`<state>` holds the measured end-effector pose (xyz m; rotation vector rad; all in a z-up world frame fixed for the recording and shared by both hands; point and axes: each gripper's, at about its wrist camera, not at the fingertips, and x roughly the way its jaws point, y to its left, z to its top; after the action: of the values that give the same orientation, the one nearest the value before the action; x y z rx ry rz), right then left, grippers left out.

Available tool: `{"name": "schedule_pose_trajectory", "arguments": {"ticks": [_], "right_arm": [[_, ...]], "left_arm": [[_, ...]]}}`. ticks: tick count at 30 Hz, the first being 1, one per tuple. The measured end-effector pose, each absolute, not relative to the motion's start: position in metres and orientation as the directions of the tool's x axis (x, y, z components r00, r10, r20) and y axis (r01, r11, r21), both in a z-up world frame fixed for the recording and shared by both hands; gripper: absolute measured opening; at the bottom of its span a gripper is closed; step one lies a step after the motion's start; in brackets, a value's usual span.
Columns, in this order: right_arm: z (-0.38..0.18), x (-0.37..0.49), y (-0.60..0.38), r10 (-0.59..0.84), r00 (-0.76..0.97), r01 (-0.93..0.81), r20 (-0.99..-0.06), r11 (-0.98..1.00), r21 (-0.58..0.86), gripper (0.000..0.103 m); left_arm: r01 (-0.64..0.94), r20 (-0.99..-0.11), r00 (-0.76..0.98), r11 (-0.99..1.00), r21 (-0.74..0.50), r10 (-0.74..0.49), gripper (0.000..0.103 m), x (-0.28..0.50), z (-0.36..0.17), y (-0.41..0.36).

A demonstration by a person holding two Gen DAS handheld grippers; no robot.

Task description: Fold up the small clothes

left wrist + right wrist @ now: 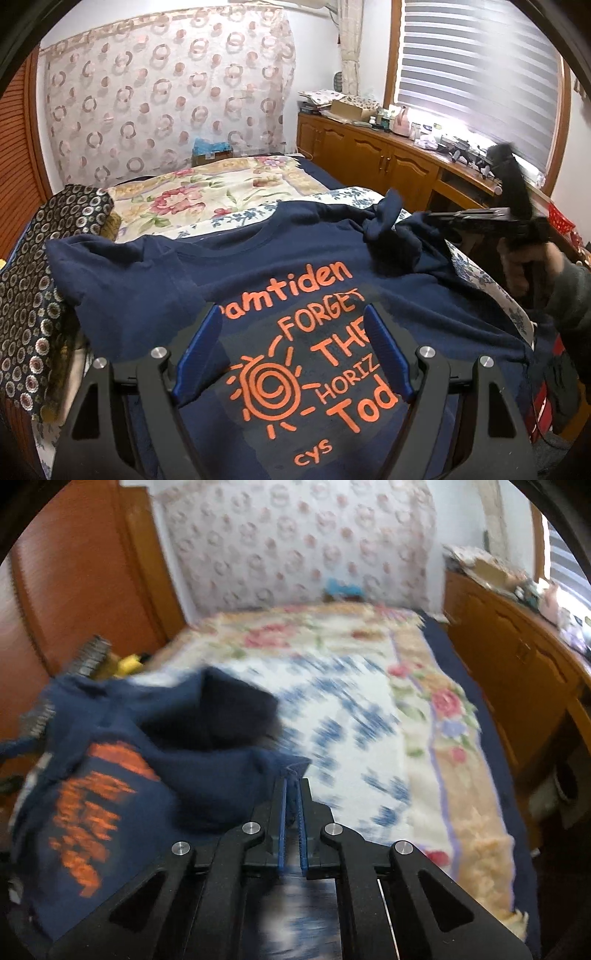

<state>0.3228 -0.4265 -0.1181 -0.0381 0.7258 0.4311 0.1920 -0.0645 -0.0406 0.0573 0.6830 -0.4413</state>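
Note:
A navy T-shirt (266, 273) with orange print lies face up on the bed. My left gripper (293, 321) is open just above the print, empty. My right gripper (293, 781) is shut on the edge of the shirt's right sleeve (291, 766) and holds it lifted; the shirt (110, 775) bunches to its left, blurred by motion. In the left wrist view the right gripper (430, 218) is at the right, with the sleeve (388, 218) raised off the bed.
The bed carries a floral blanket (207, 188) and a blue-patterned sheet (351, 716). A dark patterned cushion (40, 280) lies at the left. A wooden cabinet (388, 155) with clutter runs along the right under a window.

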Motion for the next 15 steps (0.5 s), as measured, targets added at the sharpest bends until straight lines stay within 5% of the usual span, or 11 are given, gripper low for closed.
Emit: {"name": "schedule_pose_trajectory", "arguments": {"ticks": [7, 15], "right_arm": [[-0.100, 0.279, -0.356, 0.518, 0.569, -0.590, -0.639, 0.798, 0.121, 0.002], [-0.128, 0.248, -0.325, 0.533, 0.461, -0.666, -0.709, 0.736, 0.121, 0.004]], "left_arm": [[0.375, -0.608, 0.704, 0.919, -0.121, -0.367, 0.079, 0.192, -0.039, -0.050], [0.372, -0.607, 0.705, 0.920, -0.124, -0.367, 0.079, 0.194, -0.039, -0.049]]}}
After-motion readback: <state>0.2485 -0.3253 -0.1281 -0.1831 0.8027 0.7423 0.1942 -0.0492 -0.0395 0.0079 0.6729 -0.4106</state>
